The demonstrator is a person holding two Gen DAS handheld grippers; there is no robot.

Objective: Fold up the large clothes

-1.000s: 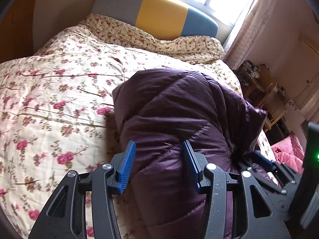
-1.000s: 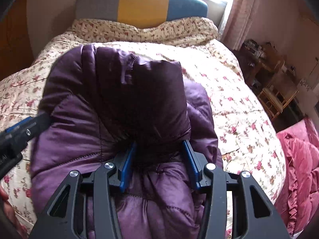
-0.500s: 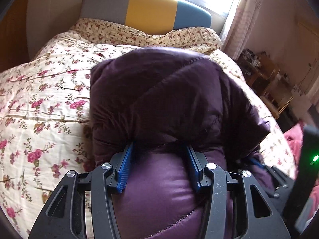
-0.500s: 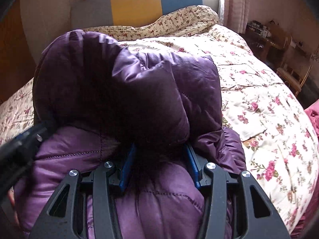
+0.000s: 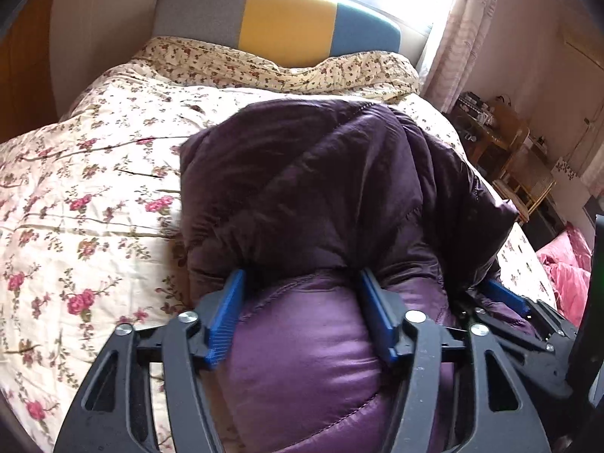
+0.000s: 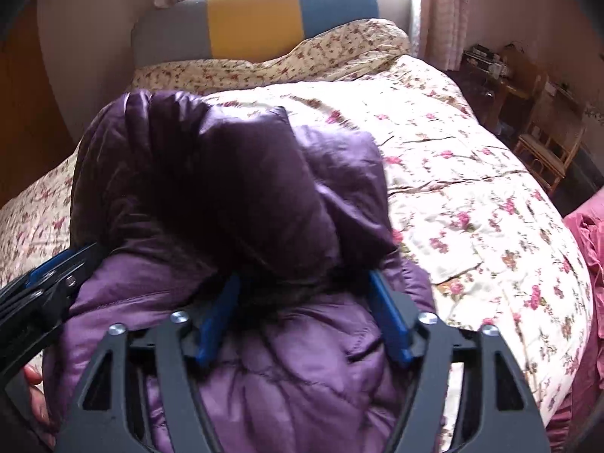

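Purple quilted jacket (image 5: 321, 196) lies bunched on the near part of the bed, a fold of it between the blue pads of the left gripper (image 5: 302, 313) and the right gripper (image 6: 304, 317). Both jaws have just been opening and stand wide; whether the pads still press the padding I cannot tell. Bare floral quilt (image 6: 472, 173) spreads left, right and far to the headboard (image 5: 279, 19).

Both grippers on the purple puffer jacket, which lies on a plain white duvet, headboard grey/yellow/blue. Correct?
Not quite: the duvet is cream with a pink flower print, not plain white, as the left wrist view shows. The purple puffer jacket, with the left gripper and right gripper on it, and the headboard are as stated.
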